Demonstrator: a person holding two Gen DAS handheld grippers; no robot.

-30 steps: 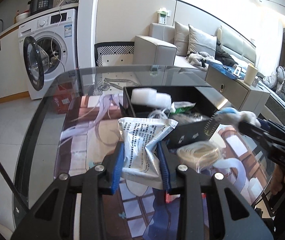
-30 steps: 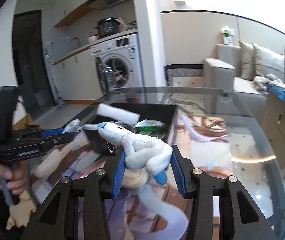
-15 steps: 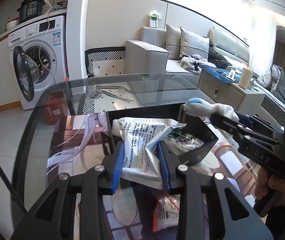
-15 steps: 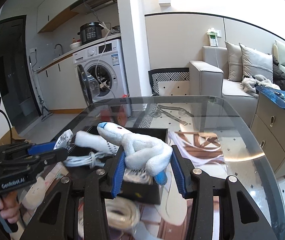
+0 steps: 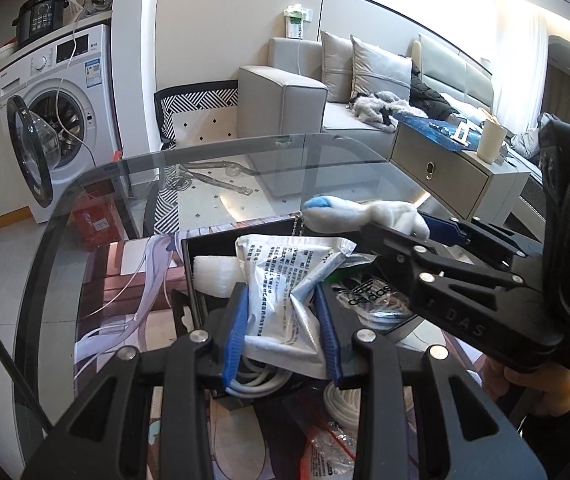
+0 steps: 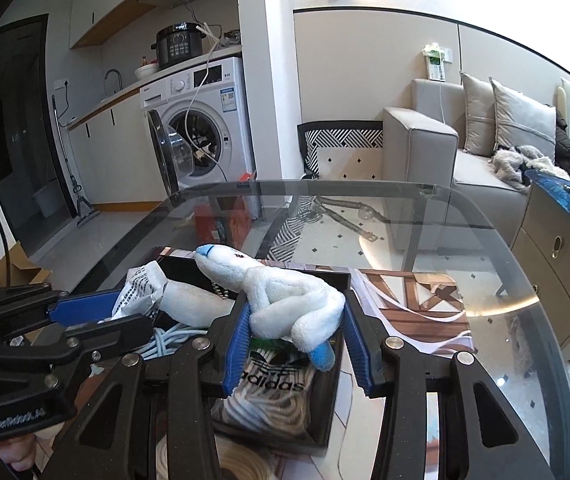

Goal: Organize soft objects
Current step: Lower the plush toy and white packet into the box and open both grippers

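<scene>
My left gripper (image 5: pixel 283 320) is shut on a crumpled white printed packet (image 5: pixel 285 280) and holds it over the black box (image 5: pixel 187 256). My right gripper (image 6: pixel 297 340) is shut on a white plush toy with blue tips (image 6: pixel 285 304), also above the black box (image 6: pixel 335 368). The box holds a white foam roll (image 5: pixel 215 276), a coiled white cable (image 6: pixel 169 338) and an Adidas bag (image 6: pixel 277 376). In the left wrist view the right gripper (image 5: pixel 425 236) comes in from the right with the plush toy (image 5: pixel 365 214). In the right wrist view the left gripper (image 6: pixel 97 312) comes in from the left with the packet (image 6: pixel 141 288).
The box sits on a printed mat (image 6: pixel 417 304) on a glass table (image 6: pixel 485 240). A coiled white cord (image 5: pixel 337 400) and a red-printed plastic bag (image 5: pixel 325 448) lie in front of the box. A washing machine (image 5: pixel 57 92), sofa (image 5: pixel 297 92) and cabinet (image 5: pixel 457 172) stand beyond.
Both grippers have moved forward with their loads and now hang over the black box, closer to each other. The box has grown nearer in both views.
</scene>
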